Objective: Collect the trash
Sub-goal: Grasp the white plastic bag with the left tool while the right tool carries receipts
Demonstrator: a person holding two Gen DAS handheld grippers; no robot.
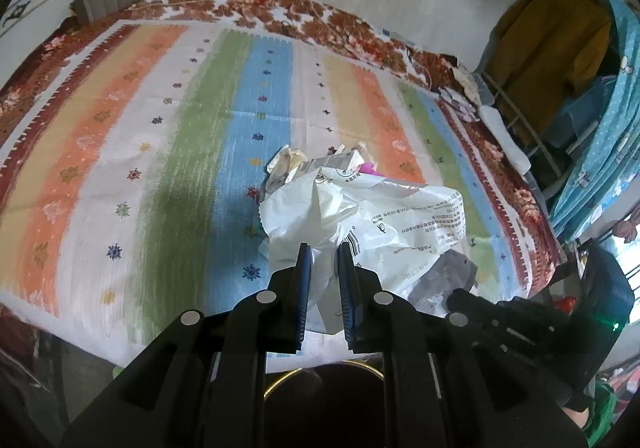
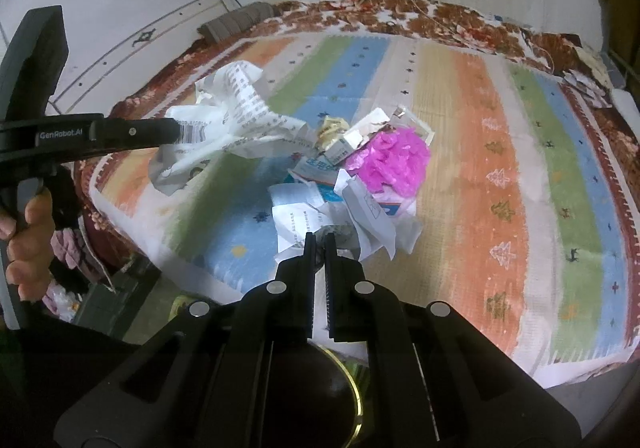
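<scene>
Left gripper [image 1: 323,248] has its jaws clamped on the white plastic bag [image 1: 360,215] over the striped bed [image 1: 160,127] — right gripper [image 2: 319,238] pinches crumpled paper [image 2: 296,219] off the trash pile [image 2: 360,167].

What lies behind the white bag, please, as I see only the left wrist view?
Observer: A crumpled pink plastic wad sits at the pile's far right.
Operator: Where is the right hand-held gripper?
Observer: The right hand-held gripper is at the pile's near edge, fingers almost together at a crumpled receipt; grip unclear.
Operator: Where does my bag hang?
Observer: The left hand-held gripper holds the white bag up, left of the pile.
</scene>
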